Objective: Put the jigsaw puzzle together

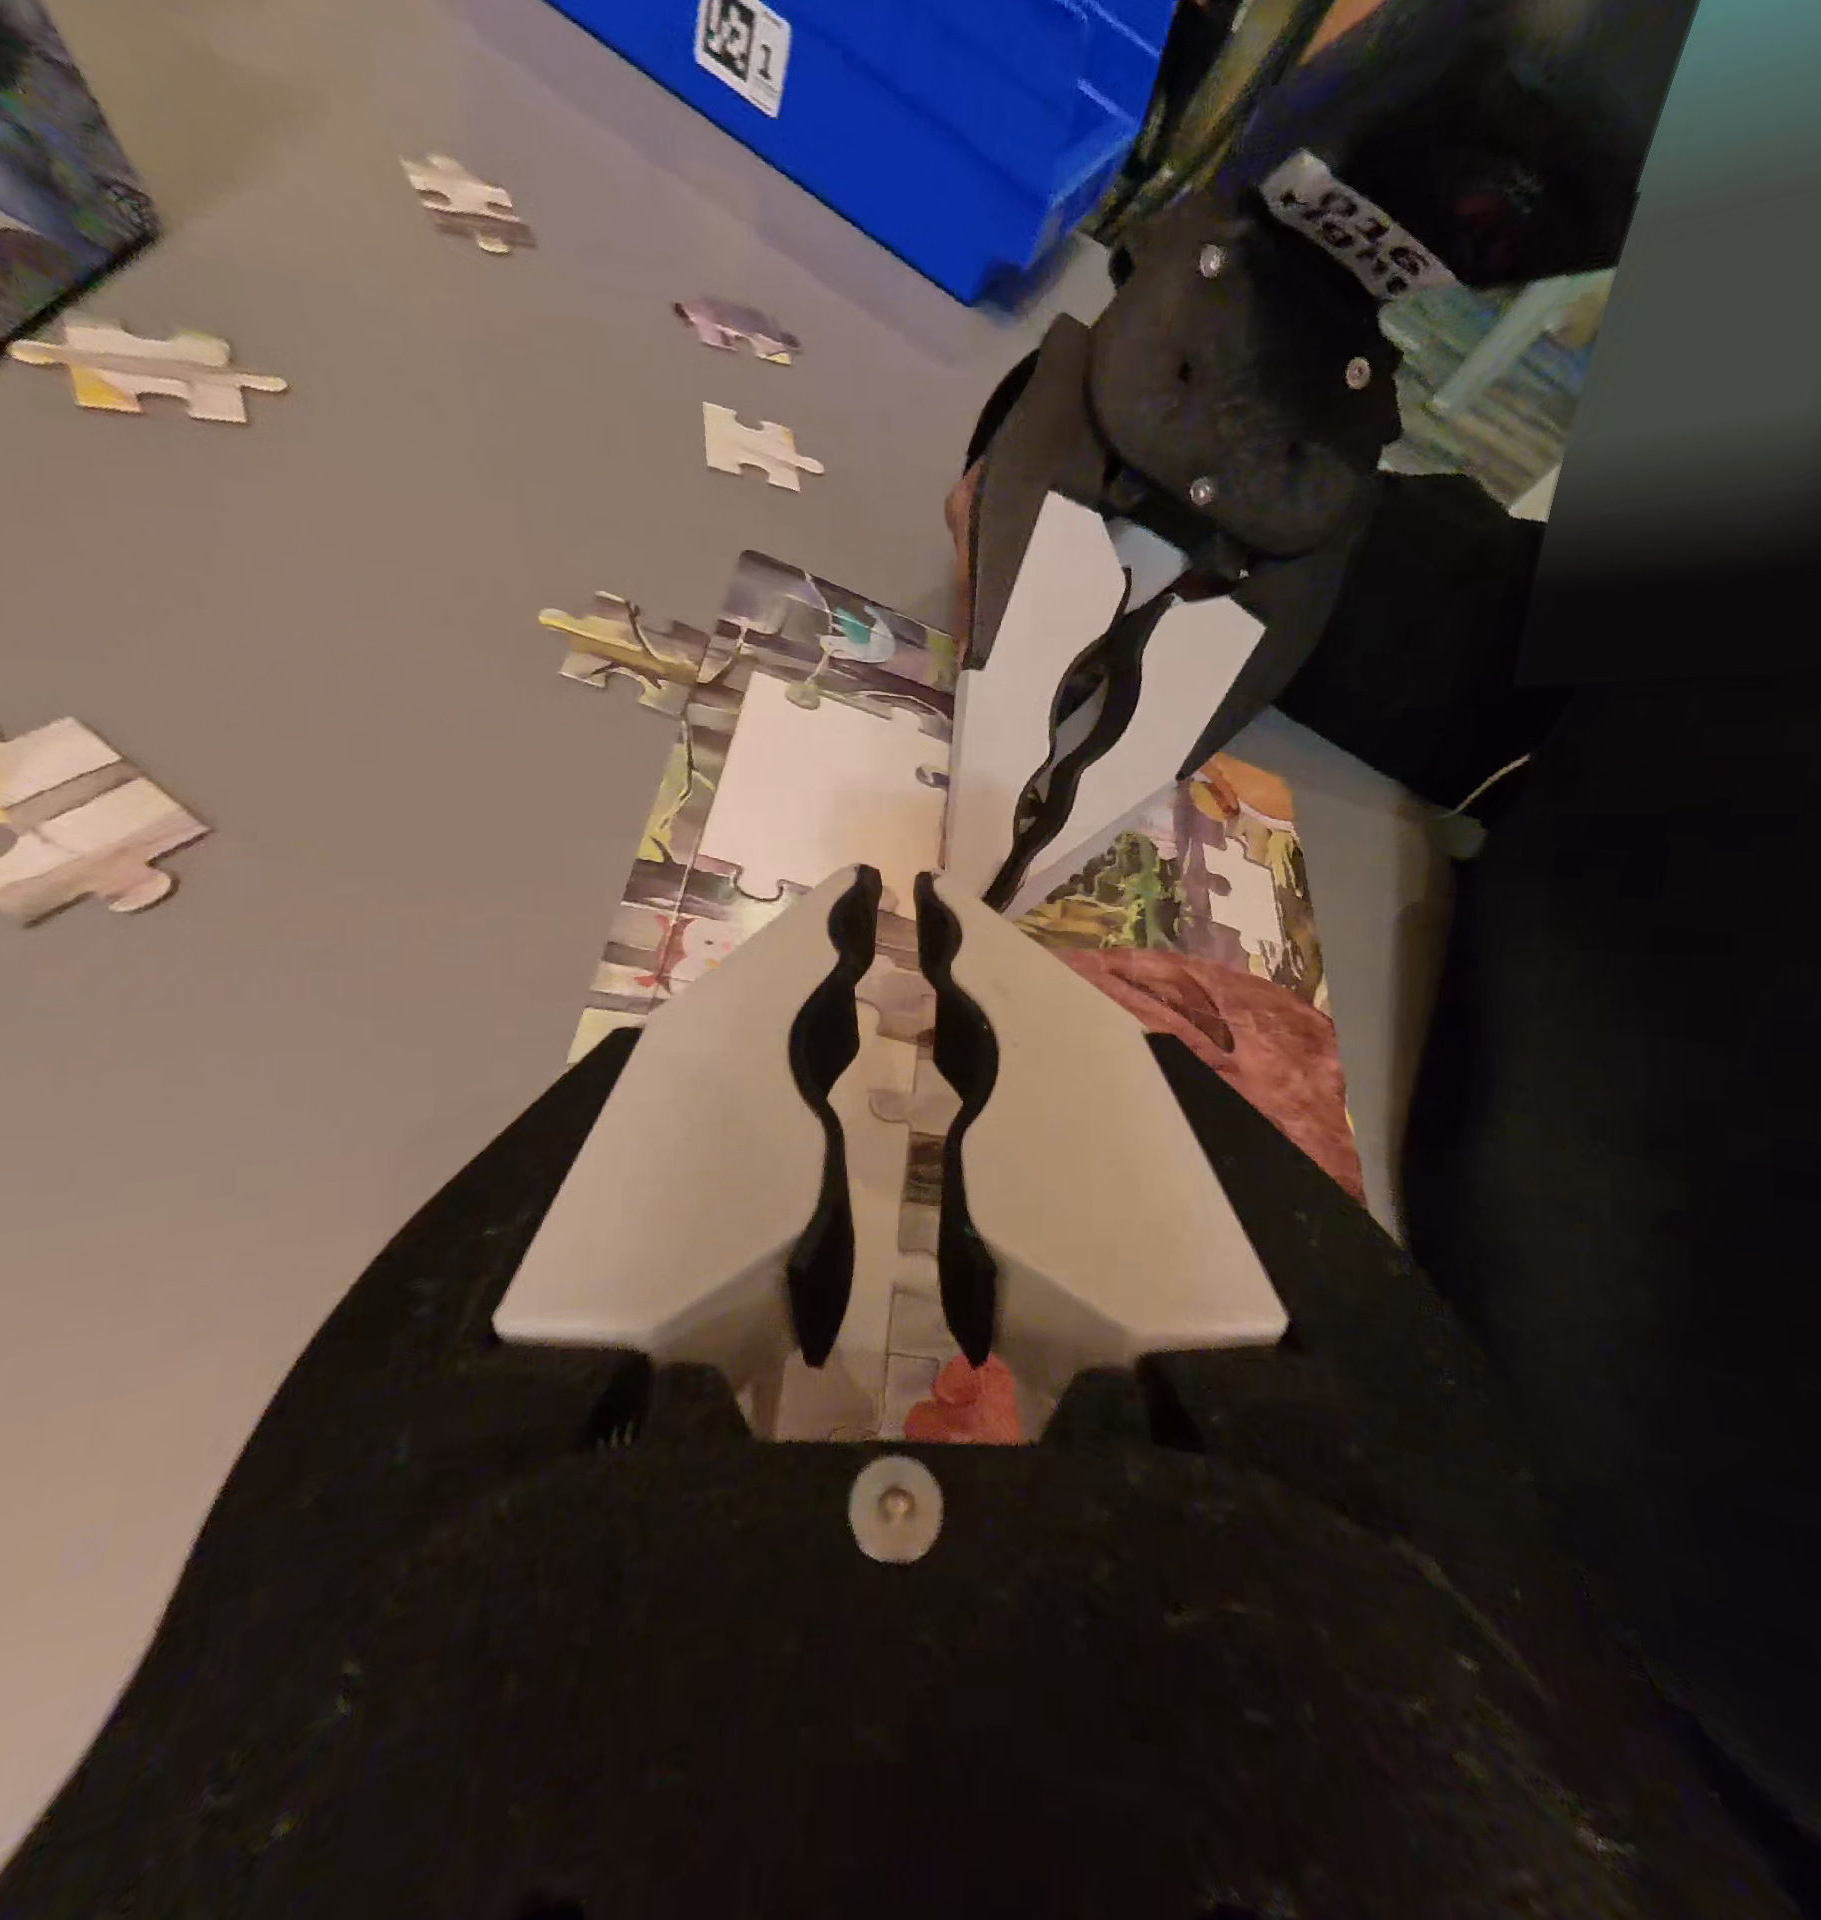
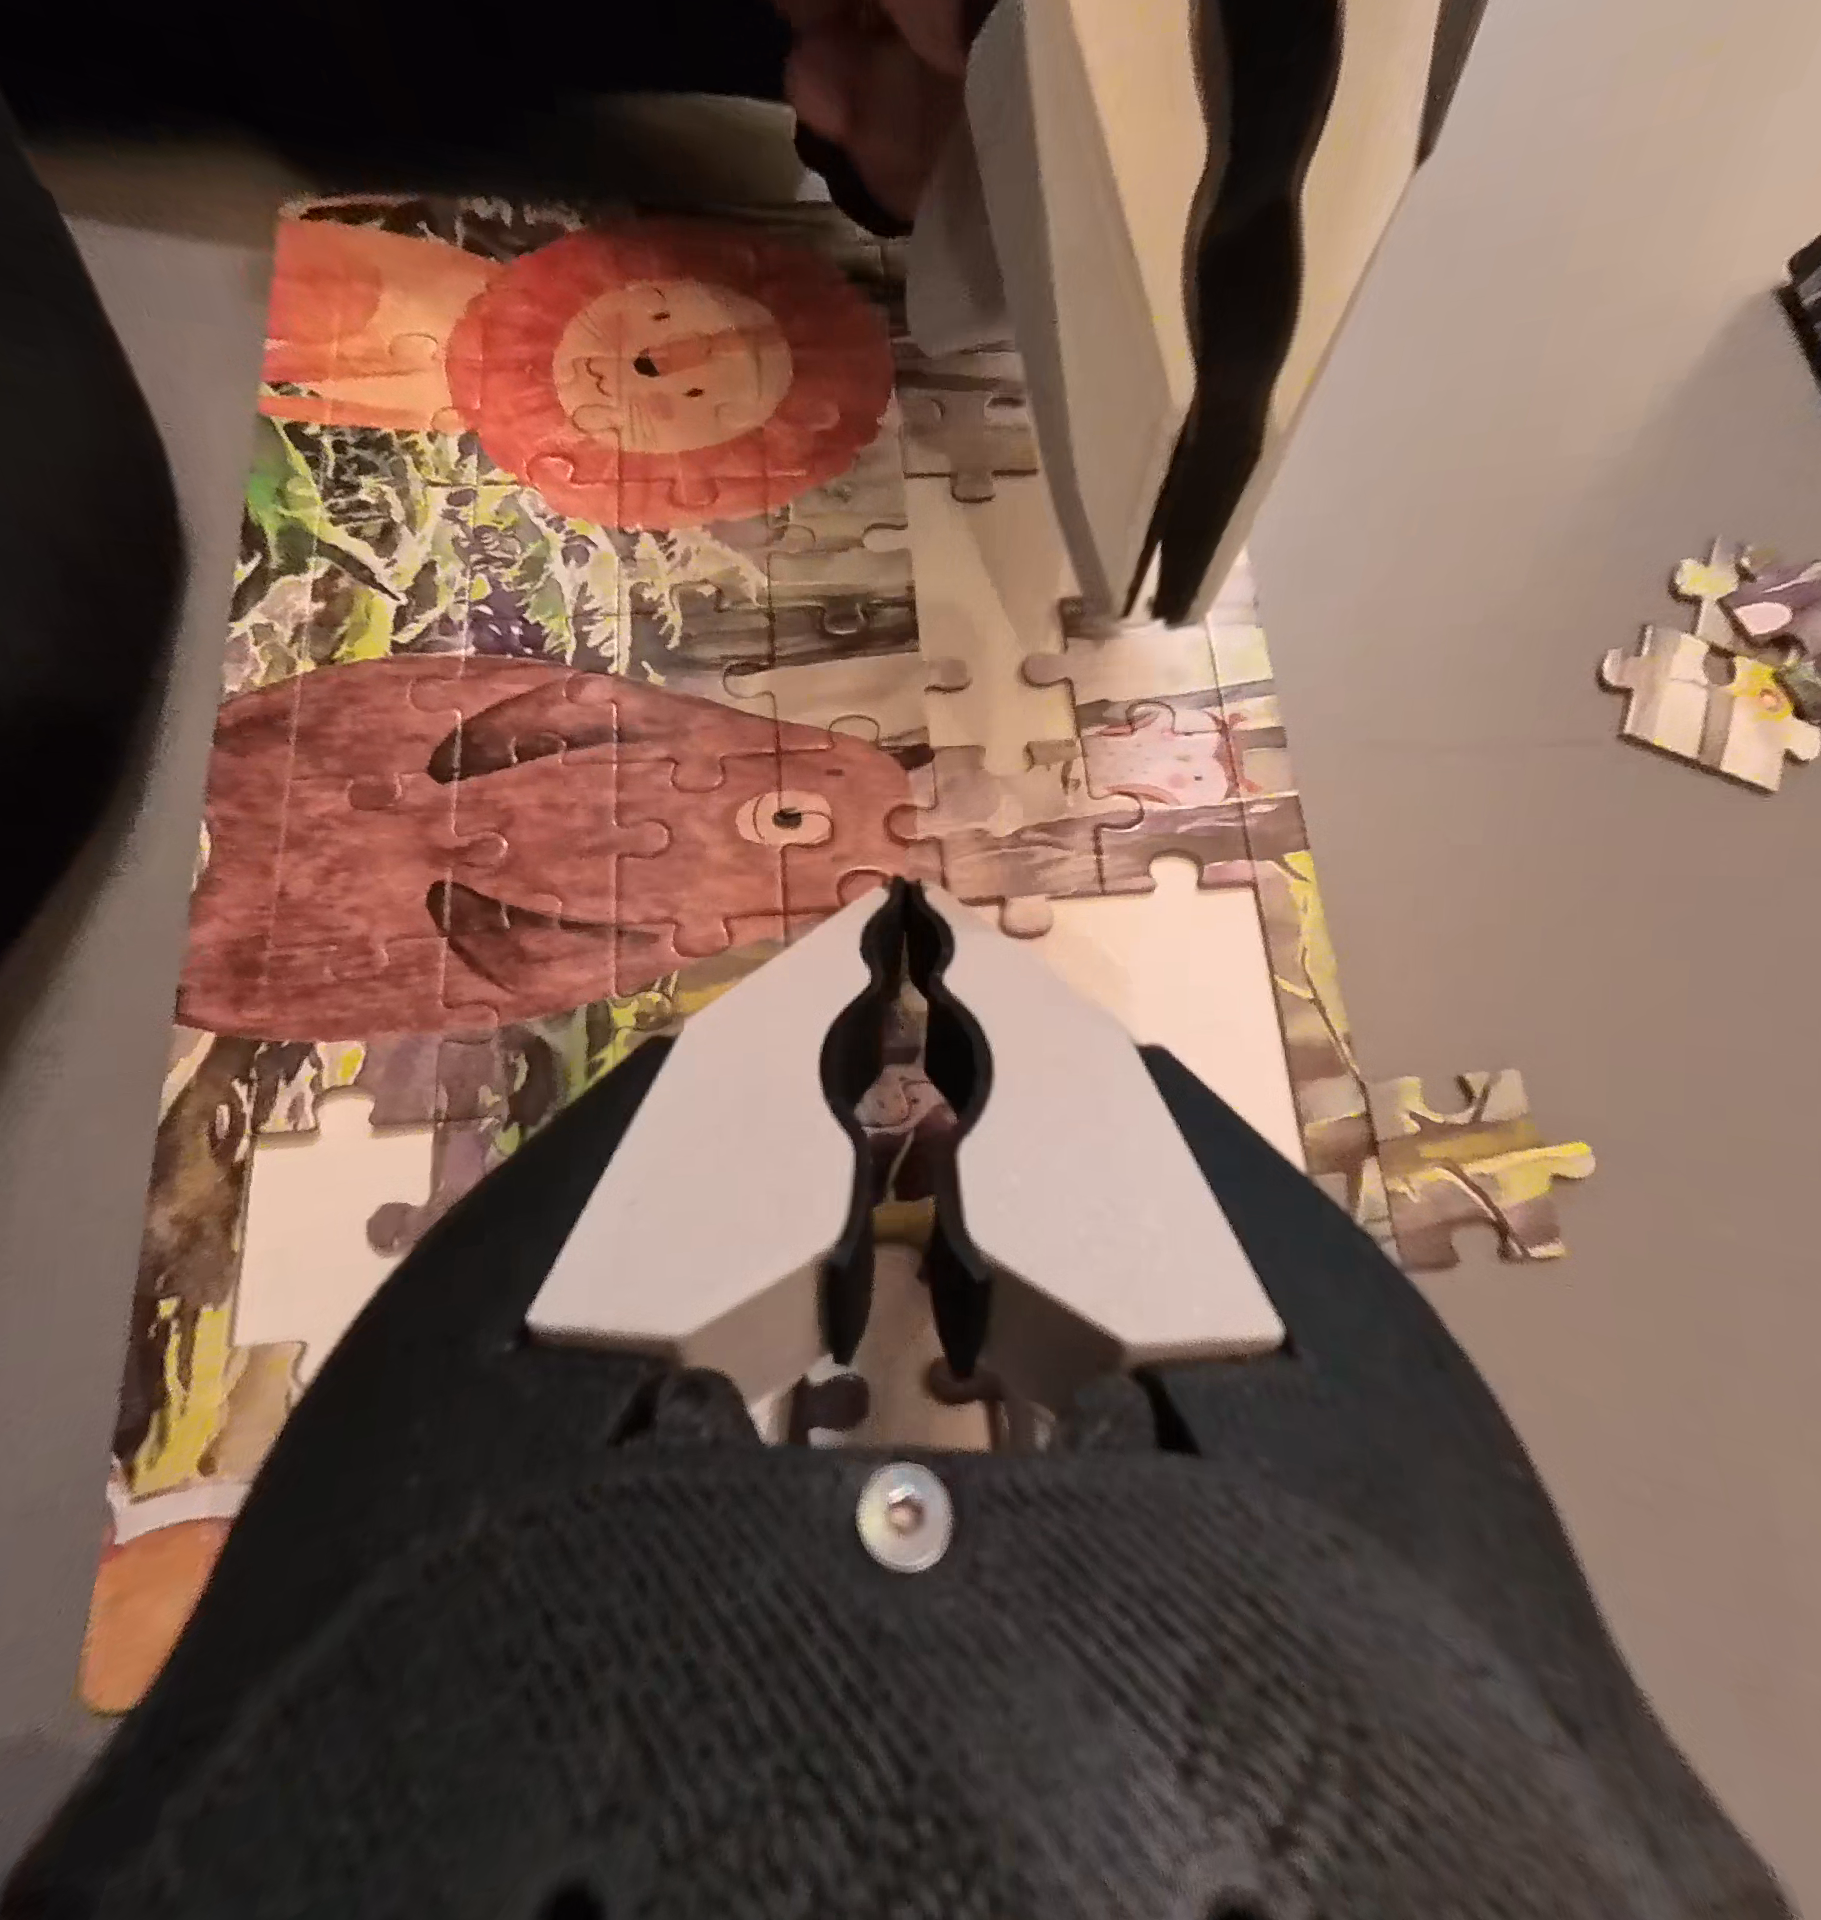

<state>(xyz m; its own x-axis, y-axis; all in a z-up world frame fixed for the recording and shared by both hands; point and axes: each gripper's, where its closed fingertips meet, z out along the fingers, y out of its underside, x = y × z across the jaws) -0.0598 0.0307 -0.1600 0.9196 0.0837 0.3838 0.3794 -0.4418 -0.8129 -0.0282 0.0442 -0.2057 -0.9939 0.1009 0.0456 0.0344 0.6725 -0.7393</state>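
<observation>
both my tools press on the colourful, partly assembled cardboard animal jigsaw (image 2: 573,790) on the grey table (image 1: 314,1039): left gripper (image 1: 893,883) slightly parted, right gripper (image 2: 904,889) pressed together, both empty. next i fetch a loose piece (image 1: 755,445).

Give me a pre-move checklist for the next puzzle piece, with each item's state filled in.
1. Right tool free to grasp: ok, shut, nothing visible between its tips.
2. Left tool free: ok, narrow gap, empty.
3. Gaps left in the puzzle: ok, several white openings.
4. Loose pieces available on the table: ok.
5. Which loose piece fits which gap: cannot tell.
</observation>
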